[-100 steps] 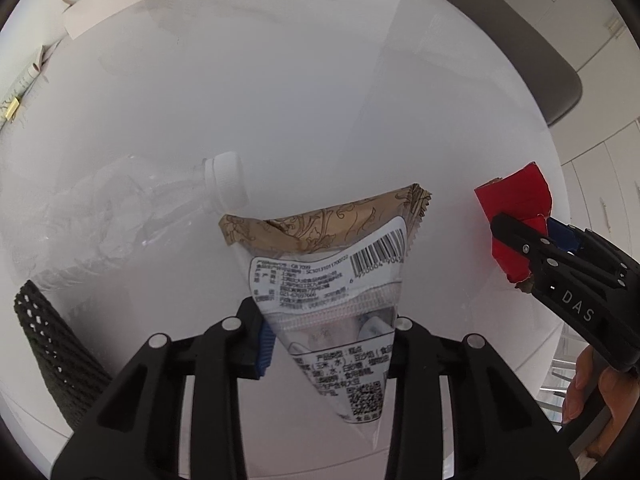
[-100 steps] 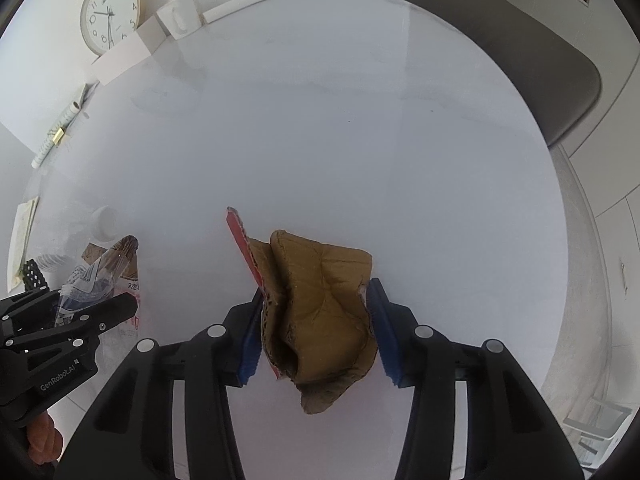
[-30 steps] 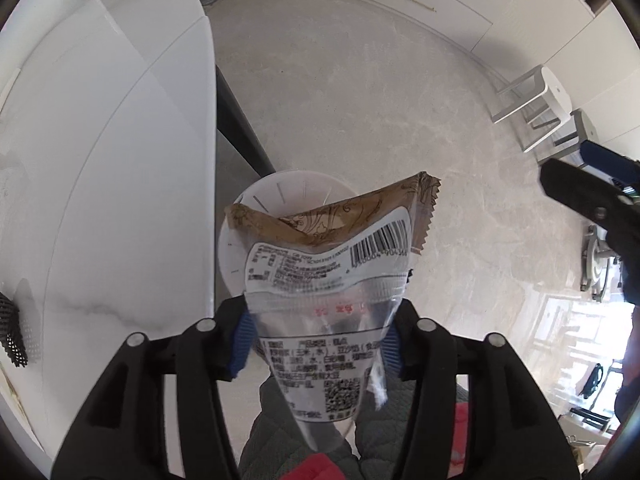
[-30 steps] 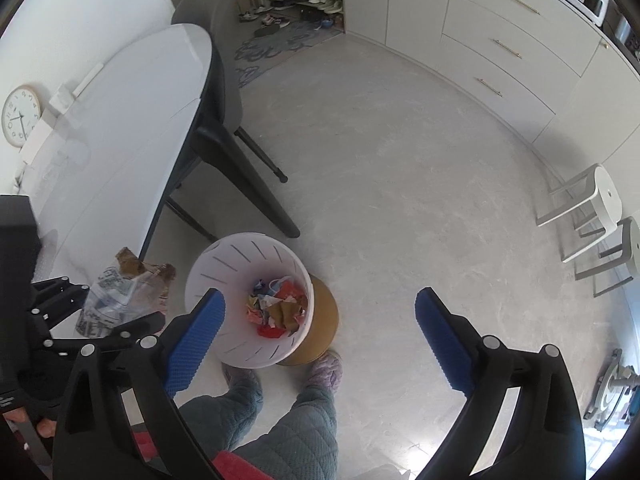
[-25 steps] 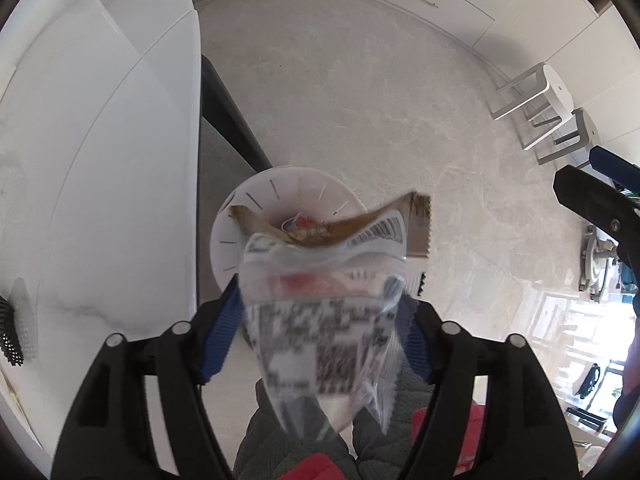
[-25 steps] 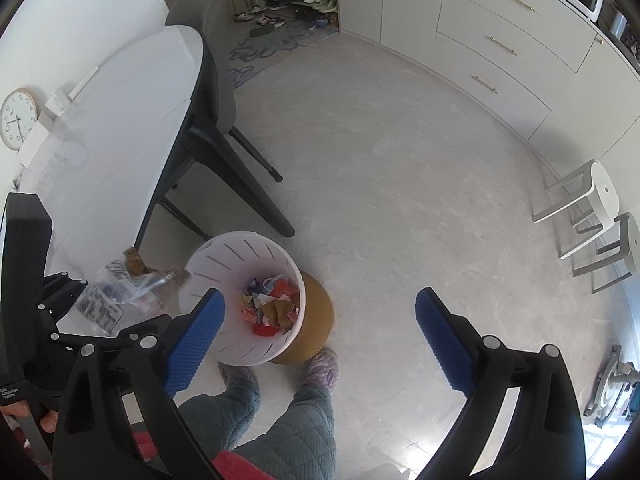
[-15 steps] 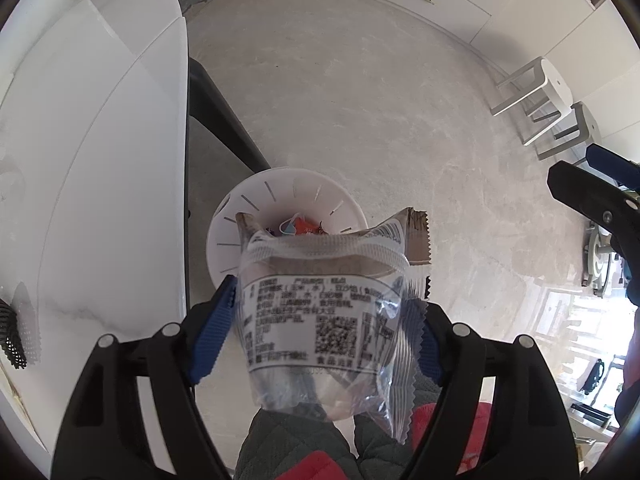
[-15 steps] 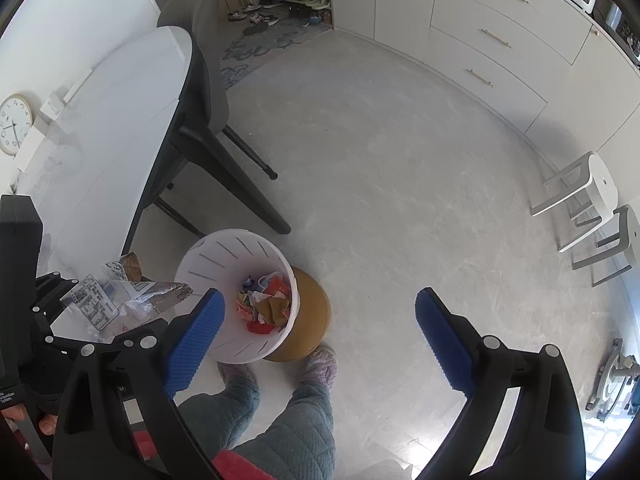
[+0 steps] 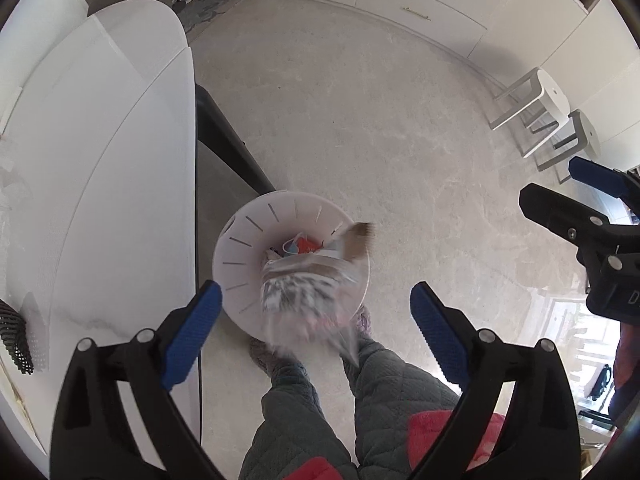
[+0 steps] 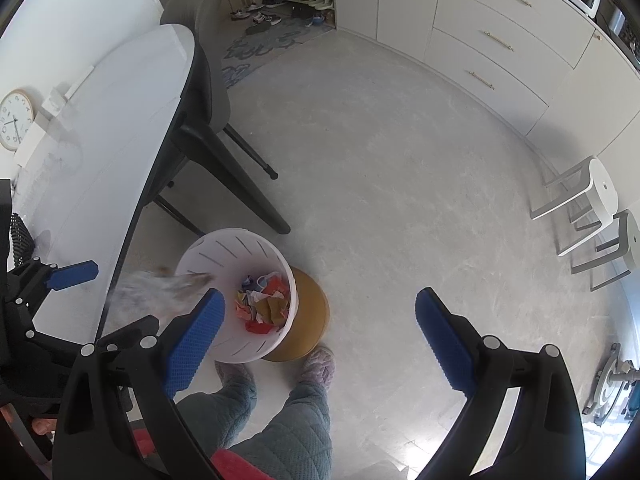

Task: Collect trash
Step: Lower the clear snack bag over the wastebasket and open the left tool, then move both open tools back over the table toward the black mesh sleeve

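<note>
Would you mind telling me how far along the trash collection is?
Done: crumpled scraps already lie in the white slotted bin. In hand: the left gripper is opening, the clear printed wrapper blurred, falling binward; the right gripper is open, empty. Left: any table trash isn't visible.

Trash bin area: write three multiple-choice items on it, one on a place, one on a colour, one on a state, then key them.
1. Where is the plastic wrapper?
A. on the table
B. loose in the air over the white bin
C. on the floor

2. What colour are the pads of the left gripper?
A. blue
B. green
C. yellow

3. How do the jaws of the right gripper stand?
A. clamped on cardboard
B. shut, empty
C. wide apart, empty

Key: B, the blurred wrapper hangs free above the bin, touching neither pad of the opening left jaws; A, both pads show blue; C, only floor and bin show between them.
</note>
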`<state>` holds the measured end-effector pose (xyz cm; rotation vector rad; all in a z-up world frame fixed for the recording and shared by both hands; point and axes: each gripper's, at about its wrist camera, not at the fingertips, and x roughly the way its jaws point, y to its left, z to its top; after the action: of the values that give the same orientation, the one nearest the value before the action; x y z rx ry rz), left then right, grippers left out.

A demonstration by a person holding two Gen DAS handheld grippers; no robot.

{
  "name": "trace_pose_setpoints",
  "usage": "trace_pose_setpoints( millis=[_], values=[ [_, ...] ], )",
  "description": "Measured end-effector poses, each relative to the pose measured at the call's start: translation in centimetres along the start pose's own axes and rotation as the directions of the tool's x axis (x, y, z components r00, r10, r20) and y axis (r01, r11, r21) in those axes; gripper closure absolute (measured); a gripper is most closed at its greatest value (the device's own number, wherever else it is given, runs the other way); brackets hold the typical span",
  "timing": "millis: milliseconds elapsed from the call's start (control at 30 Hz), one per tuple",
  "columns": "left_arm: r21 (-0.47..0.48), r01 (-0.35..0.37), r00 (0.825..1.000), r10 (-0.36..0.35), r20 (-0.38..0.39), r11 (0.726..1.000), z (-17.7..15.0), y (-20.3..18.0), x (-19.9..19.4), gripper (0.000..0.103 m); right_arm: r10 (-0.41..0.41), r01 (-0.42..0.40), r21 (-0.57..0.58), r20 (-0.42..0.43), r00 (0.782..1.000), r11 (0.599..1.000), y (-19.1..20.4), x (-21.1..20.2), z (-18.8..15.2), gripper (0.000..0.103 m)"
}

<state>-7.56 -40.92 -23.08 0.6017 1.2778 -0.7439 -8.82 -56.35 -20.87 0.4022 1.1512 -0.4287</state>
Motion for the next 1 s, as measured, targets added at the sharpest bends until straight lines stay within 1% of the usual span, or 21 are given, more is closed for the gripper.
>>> trace_pose_setpoints(
  millis=[100, 233, 633, 767, 867, 900, 967, 1000],
  values=[
    [0.005, -0.016, 1.000, 0.016, -0.008, 1.000, 0.2, -0.2, 0.0, 0.012, 0.001, -0.001, 0.004, -0.004, 1.000, 1.000, -0.1, 0.1, 0.0, 0.007],
    [0.010, -0.020, 1.000, 0.020, -0.019, 1.000, 0.3, -0.2, 0.0, 0.012, -0.001, 0.001, 0.006, -0.007, 1.000, 1.000, -0.2, 0.2, 0.0, 0.007],
    [-0.006, -0.025, 1.000, 0.025, -0.006, 1.000, 0.4, 0.4, -0.5, 0.012, 0.016, -0.016, -0.001, -0.006, 1.000, 1.000, -0.1, 0.2, 0.5, 0.007],
    [-0.055, -0.040, 0.999, 0.041, 0.018, 0.998, 0.1, 1.4, -1.6, 0.012, 0.042, -0.042, -0.049, 0.001, 0.999, 0.998, 1.1, 0.1, 1.5, 0.007],
    [-0.126, -0.050, 0.997, 0.056, 0.044, 0.991, -0.4, 2.9, -2.9, 0.012, 0.077, -0.075, -0.109, 0.008, 0.997, 0.991, 2.8, -0.1, 2.6, 0.007],
    [-0.155, -0.055, 0.996, 0.064, 0.056, 0.986, -0.6, 3.6, -3.4, 0.012, 0.095, -0.092, -0.133, 0.011, 0.995, 0.987, 3.5, -0.2, 3.0, 0.007],
    [-0.212, -0.069, 0.993, 0.087, 0.074, 0.975, -1.2, 4.9, -4.4, 0.012, 0.131, -0.126, -0.185, 0.017, 0.991, 0.975, 5.0, -0.4, 3.8, 0.003],
    [-0.248, -0.082, 0.991, 0.106, 0.084, 0.965, -1.6, 5.8, -5.0, 0.012, 0.147, -0.139, -0.209, 0.024, 0.989, 0.968, 5.8, -0.5, 4.0, 0.002]
  ],
)
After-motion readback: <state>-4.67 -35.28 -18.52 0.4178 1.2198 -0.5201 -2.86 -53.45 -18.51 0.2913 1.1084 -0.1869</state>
